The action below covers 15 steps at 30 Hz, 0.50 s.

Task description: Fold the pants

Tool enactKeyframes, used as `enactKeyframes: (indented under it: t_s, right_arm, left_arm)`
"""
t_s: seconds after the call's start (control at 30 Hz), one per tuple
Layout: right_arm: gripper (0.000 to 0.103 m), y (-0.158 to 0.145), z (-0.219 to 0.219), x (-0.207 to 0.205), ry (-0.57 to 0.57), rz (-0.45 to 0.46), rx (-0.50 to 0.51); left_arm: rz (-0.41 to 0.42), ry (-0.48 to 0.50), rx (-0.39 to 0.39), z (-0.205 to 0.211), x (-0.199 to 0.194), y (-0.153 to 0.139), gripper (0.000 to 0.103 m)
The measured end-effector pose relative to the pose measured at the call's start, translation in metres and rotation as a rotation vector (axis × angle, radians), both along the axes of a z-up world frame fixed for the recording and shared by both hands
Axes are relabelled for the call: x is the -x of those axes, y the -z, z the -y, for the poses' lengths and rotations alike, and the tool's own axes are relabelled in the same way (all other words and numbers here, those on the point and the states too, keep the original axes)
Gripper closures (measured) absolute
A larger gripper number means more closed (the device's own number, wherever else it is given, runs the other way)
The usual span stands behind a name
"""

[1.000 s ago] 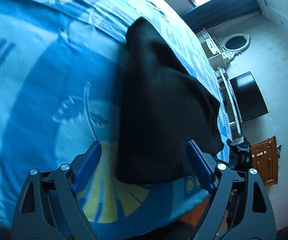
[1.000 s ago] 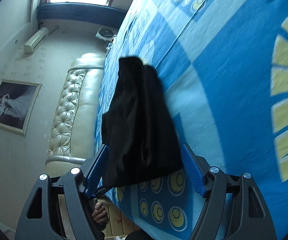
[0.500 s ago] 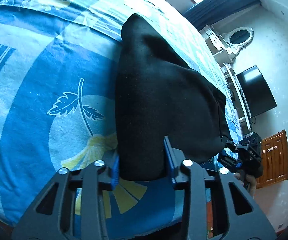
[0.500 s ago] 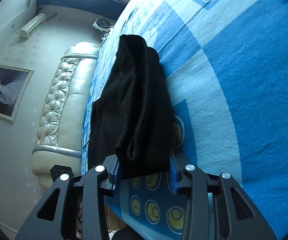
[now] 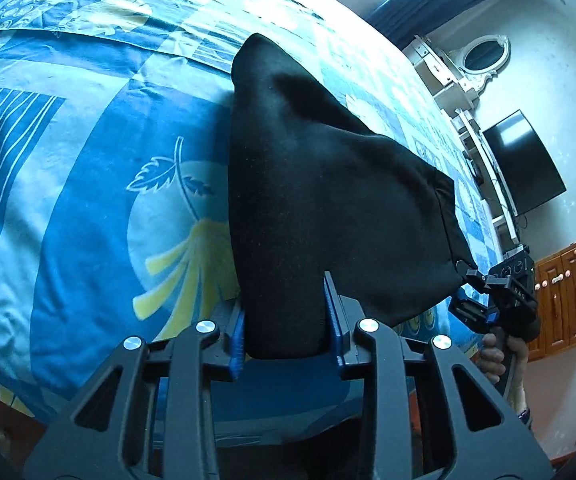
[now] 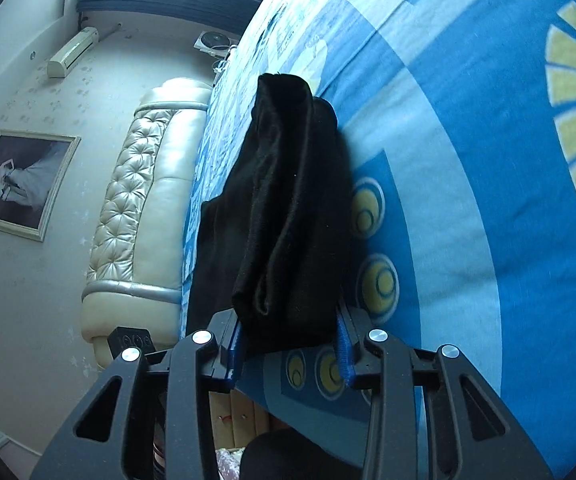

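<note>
**Both grippers clamp the near edge of the black pants on the bed**

The black pants [image 5: 327, 184] lie on a bed [image 5: 88, 216] covered with a blue sheet printed with pale patches, a leaf motif and yellow fan shapes. In the left wrist view the cloth spreads as one broad dark shape, narrow at the far end and wide toward the near edge of the bed, with a hemmed edge running down its right side.

The left gripper [image 5: 286, 332] has its blue-padded fingers [image 5: 236, 338] closed on the near left corner of the pants; the fabric fills the space between the pads. Off to the right in the same view, the right gripper [image 5: 499, 292] bites the near right corner of the cloth, with a bare hand [image 5: 495, 360] on its handle.

From the right wrist view, the right gripper [image 6: 289, 344] has its fingers [image 6: 343, 346] pressed against a thick bundle of the pants [image 6: 288, 216], where several stacked layers show as rolled folds at the near end. The cloth stretches away along the left edge of the bed.

Beyond that bed edge stand a cream tufted headboard [image 6: 144, 208], a framed picture [image 6: 20, 180] on the wall and an air conditioner [image 6: 72, 52] high up. The left wrist view shows a dark television [image 5: 523, 160], an oval mirror [image 5: 483, 50] and a wooden cabinet [image 5: 563, 300] at far right.
</note>
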State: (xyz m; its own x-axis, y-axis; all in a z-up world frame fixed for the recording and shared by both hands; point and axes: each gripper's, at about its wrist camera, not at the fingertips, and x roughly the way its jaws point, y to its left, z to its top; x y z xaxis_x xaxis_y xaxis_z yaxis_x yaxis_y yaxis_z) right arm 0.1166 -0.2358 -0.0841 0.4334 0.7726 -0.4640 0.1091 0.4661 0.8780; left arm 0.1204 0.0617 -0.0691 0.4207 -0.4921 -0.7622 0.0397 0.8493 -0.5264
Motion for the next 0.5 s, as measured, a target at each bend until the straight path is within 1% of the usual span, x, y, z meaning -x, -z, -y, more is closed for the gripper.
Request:
enactKeyframes:
  t_s: [0.17, 0.33, 0.43, 0.47, 0.5]
  right_arm:
    - [0.066, 0.018, 0.002, 0.002, 0.020, -0.027, -0.008]
    - [0.066, 0.022, 0.002, 0.004, 0.027, -0.022, -0.020]
    - [0.066, 0.023, 0.003, 0.005, 0.027, -0.021, -0.019]
    - [0.066, 0.023, 0.003, 0.005, 0.028, -0.020, -0.019]
    - [0.065, 0.023, 0.003, 0.005, 0.028, -0.017, -0.022]
  left_arm:
    - [-0.001, -0.006, -0.002, -0.003, -0.002, 0.017, 0.068]
    - [0.030, 0.011, -0.028, 0.000, 0.001, 0.018, 0.068]
    - [0.029, 0.010, -0.019, -0.002, 0.002, 0.020, 0.066]
    - [0.030, 0.013, -0.013, -0.002, 0.002, 0.021, 0.064]
    - [0.033, 0.015, -0.014, -0.003, 0.002, 0.021, 0.059]
